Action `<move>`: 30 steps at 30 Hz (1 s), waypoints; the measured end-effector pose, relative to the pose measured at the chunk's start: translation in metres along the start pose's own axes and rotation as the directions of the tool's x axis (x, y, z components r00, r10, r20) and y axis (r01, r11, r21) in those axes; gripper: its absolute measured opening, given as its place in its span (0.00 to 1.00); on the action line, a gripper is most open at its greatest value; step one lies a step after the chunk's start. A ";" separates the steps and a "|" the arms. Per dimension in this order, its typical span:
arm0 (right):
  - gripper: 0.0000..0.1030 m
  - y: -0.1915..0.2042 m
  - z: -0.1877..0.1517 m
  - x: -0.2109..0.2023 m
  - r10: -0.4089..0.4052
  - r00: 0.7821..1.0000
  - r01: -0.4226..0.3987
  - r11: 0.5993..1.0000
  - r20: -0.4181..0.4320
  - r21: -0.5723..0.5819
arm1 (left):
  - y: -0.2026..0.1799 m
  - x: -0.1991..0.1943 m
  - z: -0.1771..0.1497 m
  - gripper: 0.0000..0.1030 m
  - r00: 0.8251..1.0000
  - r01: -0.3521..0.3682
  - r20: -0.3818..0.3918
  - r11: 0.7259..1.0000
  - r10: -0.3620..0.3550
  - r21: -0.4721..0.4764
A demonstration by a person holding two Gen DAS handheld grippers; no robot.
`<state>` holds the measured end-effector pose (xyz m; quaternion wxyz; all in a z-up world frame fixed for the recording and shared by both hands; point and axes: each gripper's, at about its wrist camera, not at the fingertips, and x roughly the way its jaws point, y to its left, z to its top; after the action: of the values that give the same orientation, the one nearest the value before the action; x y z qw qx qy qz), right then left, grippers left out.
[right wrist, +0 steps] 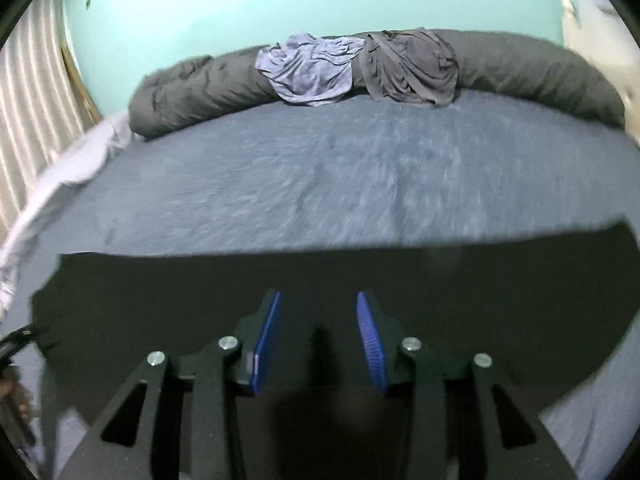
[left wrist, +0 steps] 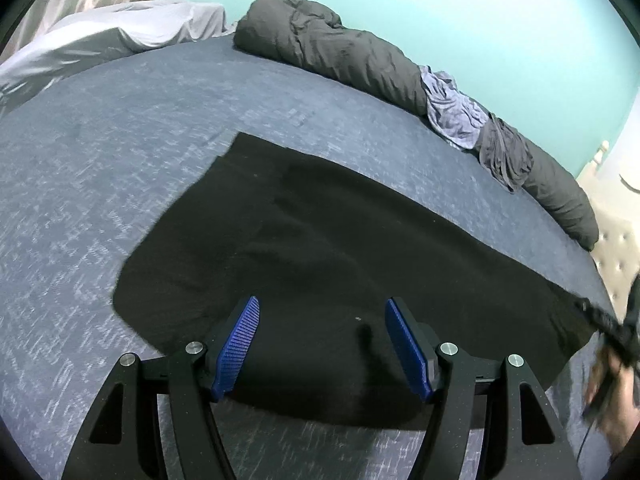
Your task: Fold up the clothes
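Left wrist view: left gripper (left wrist: 322, 344) spread, nothing pinched, above black cloth (left wrist: 304, 240) lying flat on the bed (left wrist: 100, 168). Right wrist view, blurred: right gripper (right wrist: 318, 338) parted, empty, over the cloth; grey duvet (right wrist: 520, 68) rolled along the far edge.
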<state>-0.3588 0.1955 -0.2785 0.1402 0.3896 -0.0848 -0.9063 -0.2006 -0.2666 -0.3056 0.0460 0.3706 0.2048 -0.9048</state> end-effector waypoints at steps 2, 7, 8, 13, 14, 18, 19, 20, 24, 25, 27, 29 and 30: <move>0.39 0.007 -0.024 -0.009 0.031 0.999 -0.031 0.998 -0.006 0.049 | 0.005 -0.006 -0.001 0.67 1.000 0.010 0.002 1.000 -0.009 -0.011; 0.39 0.041 -0.069 -0.026 0.084 0.995 -0.080 0.994 -0.056 0.069 | 0.027 -0.028 -0.003 0.67 1.000 0.009 0.029 0.999 -0.007 -0.053; 0.39 0.048 -0.075 -0.029 0.097 0.993 -0.093 0.993 -0.061 0.071 | 0.032 -0.032 -0.003 0.68 0.999 0.003 0.034 0.998 -0.001 -0.063; 0.39 0.080 -0.098 -0.036 0.141 0.985 -0.135 0.989 -0.095 0.064 | 0.066 -0.039 -0.004 0.68 0.999 -0.014 0.033 0.989 0.019 -0.145; 0.39 0.086 -0.102 -0.037 0.144 0.985 -0.139 0.989 -0.097 0.059 | 0.074 -0.036 -0.004 0.68 1.000 0.000 0.024 0.984 0.004 -0.179; 0.39 0.099 -0.109 -0.040 0.155 0.982 -0.147 0.986 -0.110 0.074 | 0.088 -0.027 -0.004 0.68 1.000 0.017 0.001 0.975 -0.017 -0.222; 0.39 0.101 -0.111 -0.041 0.156 0.982 -0.148 0.986 -0.110 0.076 | 0.093 -0.023 -0.005 0.67 0.999 0.039 -0.004 0.970 -0.041 -0.240; 0.39 0.103 -0.112 -0.043 0.156 0.981 -0.148 0.986 -0.113 0.073 | 0.096 -0.019 -0.006 0.67 0.997 0.065 -0.011 0.964 -0.070 -0.259; 0.39 0.110 -0.116 -0.046 0.156 0.978 -0.152 0.988 -0.135 0.042 | 0.102 -0.007 -0.012 0.49 0.991 0.119 -0.030 0.950 -0.133 -0.289; 0.39 0.112 -0.118 -0.047 0.149 0.979 -0.146 0.989 -0.142 0.029 | 0.104 -0.006 -0.013 0.41 0.988 0.138 -0.023 0.944 -0.152 -0.301; 0.39 0.119 -0.121 -0.045 0.100 0.981 -0.105 0.994 -0.164 -0.023 | 0.103 -0.012 -0.011 0.23 0.983 0.175 0.003 0.938 -0.182 -0.299; 0.40 0.123 -0.124 -0.041 0.102 0.977 -0.111 0.993 -0.188 -0.038 | 0.097 -0.020 -0.008 0.20 0.984 0.173 0.016 0.948 -0.175 -0.266; 0.40 0.125 -0.125 -0.039 0.105 0.974 -0.116 0.992 -0.201 -0.043 | 0.094 -0.022 -0.007 0.20 0.985 0.172 0.022 0.952 -0.172 -0.254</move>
<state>-0.2184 0.0842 -0.3041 0.2089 0.4686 -0.0671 -0.8557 -0.1577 -0.3511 -0.3263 0.0141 0.3428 0.3509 -0.8713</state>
